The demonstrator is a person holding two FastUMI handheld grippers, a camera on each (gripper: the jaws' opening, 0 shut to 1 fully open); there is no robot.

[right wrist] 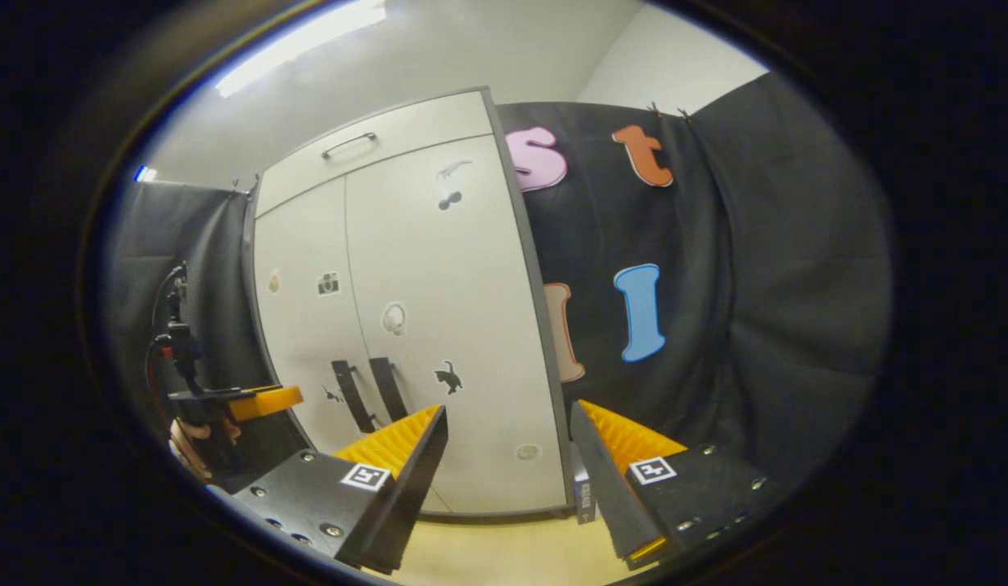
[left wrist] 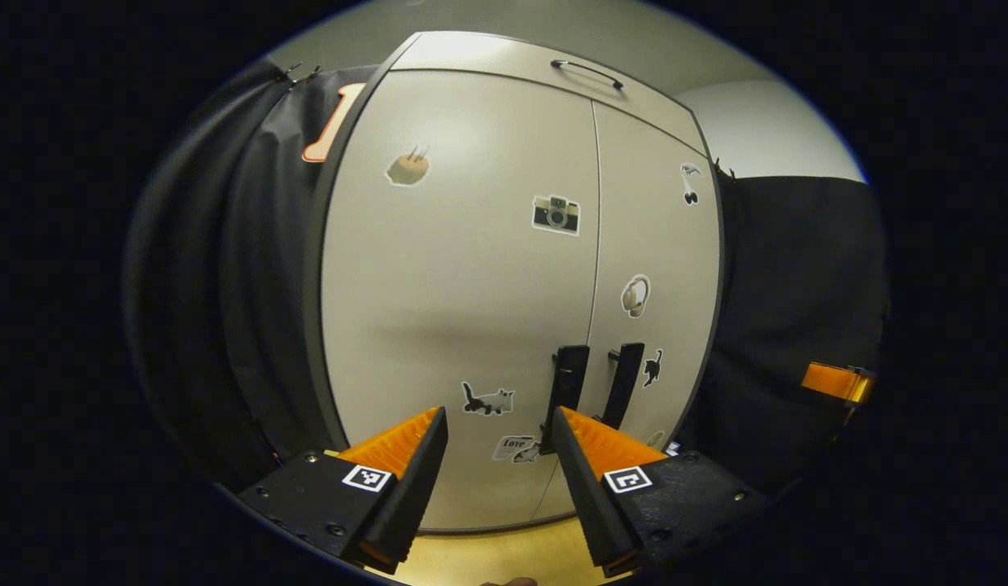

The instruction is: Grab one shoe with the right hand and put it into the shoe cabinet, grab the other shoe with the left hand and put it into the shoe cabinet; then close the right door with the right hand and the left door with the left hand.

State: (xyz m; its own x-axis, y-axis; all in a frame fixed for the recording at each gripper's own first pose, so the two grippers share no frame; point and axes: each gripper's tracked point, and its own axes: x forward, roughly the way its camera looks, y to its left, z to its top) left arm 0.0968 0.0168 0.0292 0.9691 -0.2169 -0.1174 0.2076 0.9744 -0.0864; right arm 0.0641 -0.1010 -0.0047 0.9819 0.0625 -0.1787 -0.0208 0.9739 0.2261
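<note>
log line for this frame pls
phase: end | cabinet: both doors shut | left gripper: open, empty | right gripper: open, empty | shoes: unseen

We see the tall pale grey shoe cabinet standing upright straight ahead of the left claw, with a drawer front across its top. Its left door and right door are both closed, stickers dotted over them, and two black vertical handles sit side by side at the centre seam.
</note>
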